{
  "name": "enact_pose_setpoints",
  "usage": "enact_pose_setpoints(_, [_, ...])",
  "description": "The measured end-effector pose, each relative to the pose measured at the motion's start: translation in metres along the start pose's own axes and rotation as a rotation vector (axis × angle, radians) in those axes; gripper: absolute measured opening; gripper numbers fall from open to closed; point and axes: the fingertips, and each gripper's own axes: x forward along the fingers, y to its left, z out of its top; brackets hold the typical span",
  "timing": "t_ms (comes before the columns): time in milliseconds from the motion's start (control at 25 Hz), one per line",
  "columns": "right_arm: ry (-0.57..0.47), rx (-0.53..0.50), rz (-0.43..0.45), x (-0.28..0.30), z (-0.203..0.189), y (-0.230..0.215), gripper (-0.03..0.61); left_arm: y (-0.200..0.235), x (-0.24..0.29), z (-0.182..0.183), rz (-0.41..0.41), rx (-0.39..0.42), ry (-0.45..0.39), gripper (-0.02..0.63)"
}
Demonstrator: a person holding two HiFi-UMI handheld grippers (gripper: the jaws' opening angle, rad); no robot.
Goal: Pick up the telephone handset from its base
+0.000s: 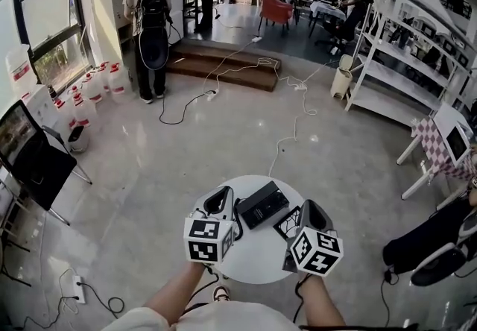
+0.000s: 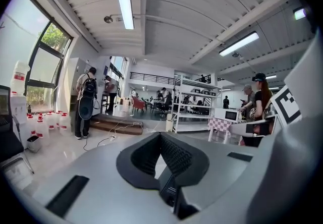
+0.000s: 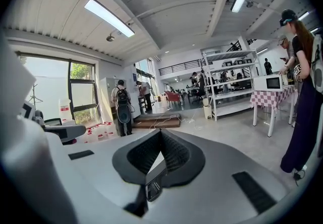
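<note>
The black telephone [image 1: 263,205] lies on a small round white table [image 1: 253,262] just in front of me, and I cannot tell its handset from the base. My left gripper [image 1: 223,191] hovers at the phone's left side with its jaws shut and nothing between them. My right gripper [image 1: 306,208] is at the phone's right side, also shut and empty. Neither touches the phone. In the left gripper view the left gripper [image 2: 160,134] shows its tips meeting, as does the right gripper [image 3: 161,131] in the right gripper view. Neither of those two views shows the phone.
A person with a backpack [image 1: 153,20] stands far left by water jugs [image 1: 93,87]. Cables [image 1: 292,117] trail over the floor. White shelves [image 1: 395,61] and a checkered table [image 1: 440,147] stand right, a black chair [image 1: 436,244] near right, a dark screen [image 1: 30,154] left.
</note>
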Motion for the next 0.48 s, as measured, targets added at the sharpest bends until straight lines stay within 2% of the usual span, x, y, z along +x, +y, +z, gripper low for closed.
enact_pose_setpoints(280, [-0.031,0.017,-0.061,0.023,0.008,-0.005,0.023,0.017,0.037,0.006,-0.052,-0.052,0.015,0.015])
enact_pose_setpoints(480, [0.012,0.01,-0.097,0.029,-0.008,-0.018,0.023,0.022,0.057,-0.009,-0.06,-0.077,0.051,0.015])
